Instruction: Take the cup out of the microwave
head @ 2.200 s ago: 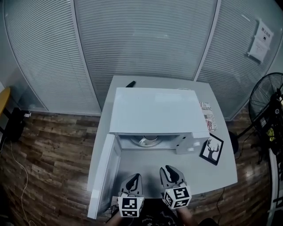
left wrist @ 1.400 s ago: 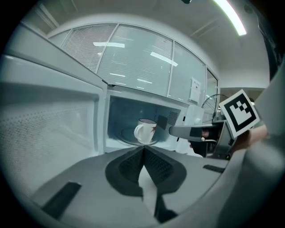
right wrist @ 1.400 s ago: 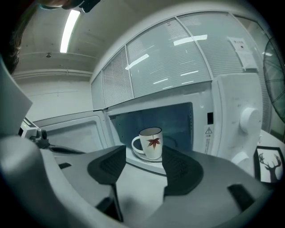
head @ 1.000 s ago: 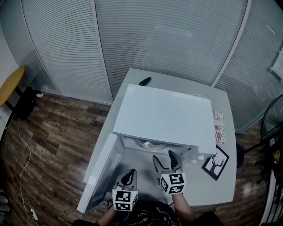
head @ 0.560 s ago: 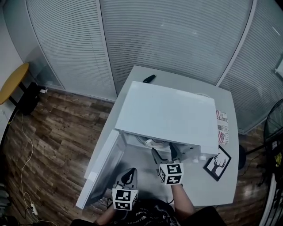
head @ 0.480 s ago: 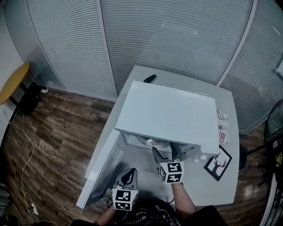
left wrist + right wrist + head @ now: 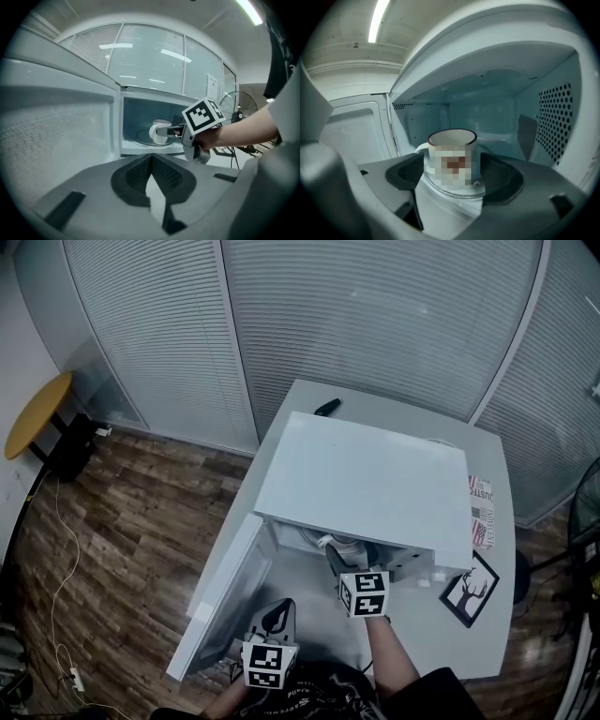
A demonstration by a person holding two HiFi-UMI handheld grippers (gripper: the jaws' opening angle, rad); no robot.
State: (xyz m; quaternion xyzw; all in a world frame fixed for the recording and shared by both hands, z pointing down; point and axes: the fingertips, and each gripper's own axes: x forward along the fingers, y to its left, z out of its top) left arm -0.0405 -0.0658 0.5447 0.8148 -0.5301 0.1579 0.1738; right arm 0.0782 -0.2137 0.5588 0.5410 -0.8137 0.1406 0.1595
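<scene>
cup (image 7: 452, 157) is upright on the glass turntable (image 7: 457, 192), inside the microwave (image 7: 366, 479) cavity, roughly centred. white, dark rim, handle pointing toward the door side. in the left gripper view it shows as a small white cup (image 7: 159, 131) deep in the opening.

right gripper (image 7: 352, 557) is reaching into the cavity mouth with its jaws spread wide. cup sits between the two pads, one on each side of the body. can't see either pad pressing on it, small gap on the side away from the handle.

left gripper (image 7: 279, 615) is low, in front of the microwave and outside it, near the door (image 7: 225, 601). jaw tips are together, nothing between them.

door is swung fully open to the left. microwave sits on a light grey table (image 7: 450, 634). right of it lie a framed deer picture (image 7: 471, 589) and a printed sheet (image 7: 481, 512). small dark object (image 7: 328, 407) at the far table edge. dark wood floor (image 7: 112, 521) around, yellow round tabletop (image 7: 37, 413) off to the left.
</scene>
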